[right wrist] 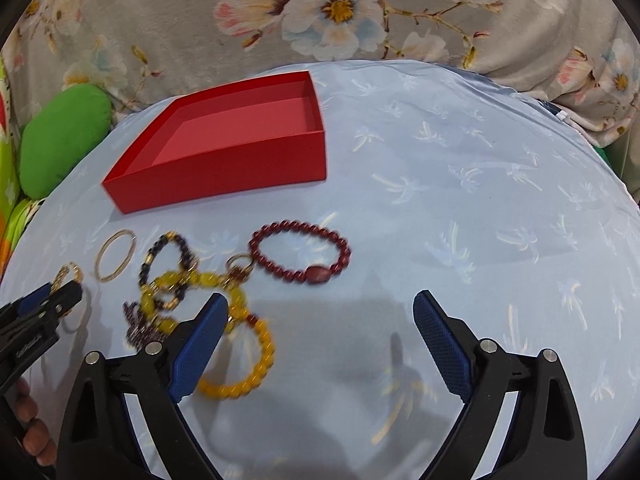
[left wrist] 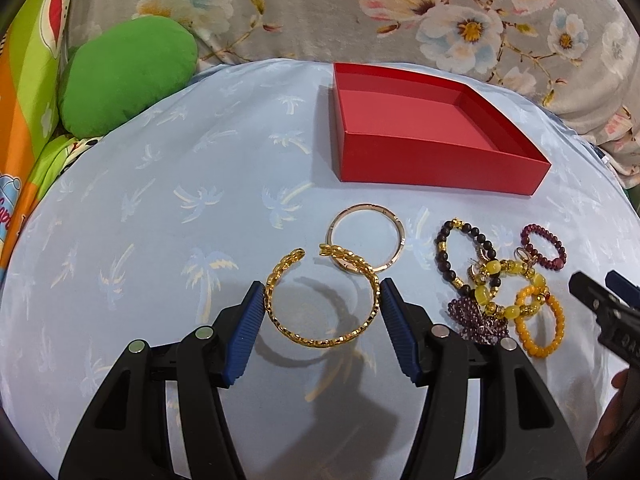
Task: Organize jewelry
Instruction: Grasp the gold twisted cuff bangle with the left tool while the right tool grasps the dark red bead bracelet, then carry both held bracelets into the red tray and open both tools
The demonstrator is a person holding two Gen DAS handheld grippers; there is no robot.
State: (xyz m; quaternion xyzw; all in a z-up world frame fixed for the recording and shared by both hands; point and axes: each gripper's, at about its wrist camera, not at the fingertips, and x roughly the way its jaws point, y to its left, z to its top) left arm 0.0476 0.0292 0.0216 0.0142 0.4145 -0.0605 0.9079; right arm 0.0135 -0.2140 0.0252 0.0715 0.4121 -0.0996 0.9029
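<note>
My left gripper (left wrist: pixel 321 284) is shut on a gold open cuff bangle (left wrist: pixel 316 340), one blue pad against each side; the bangle's shadow lies on the cloth under it. Beyond it lies a thin rose-gold bangle (left wrist: pixel 401 236). To the right is a cluster of beaded bracelets: dark (left wrist: pixel 444 256), yellow (left wrist: pixel 492 268), orange (left wrist: pixel 556 320), purple (left wrist: pixel 476 320) and dark red (left wrist: pixel 558 248). My right gripper (right wrist: pixel 320 296) stands open with nothing between its fingers. Its left finger (right wrist: pixel 200 344) overlaps the orange bracelet (right wrist: pixel 240 388), and the dark red bracelet (right wrist: pixel 300 252) lies just ahead. The red box (left wrist: pixel 440 156) sits empty at the back.
Everything rests on a rounded light blue palm-print cloth (left wrist: pixel 160 220). A green cushion (left wrist: pixel 124 80) and a colourful pillow (left wrist: pixel 28 100) lie at the back left, with a floral blanket (left wrist: pixel 320 12) behind. A person's hand (right wrist: pixel 32 432) holds the left gripper (right wrist: pixel 44 300).
</note>
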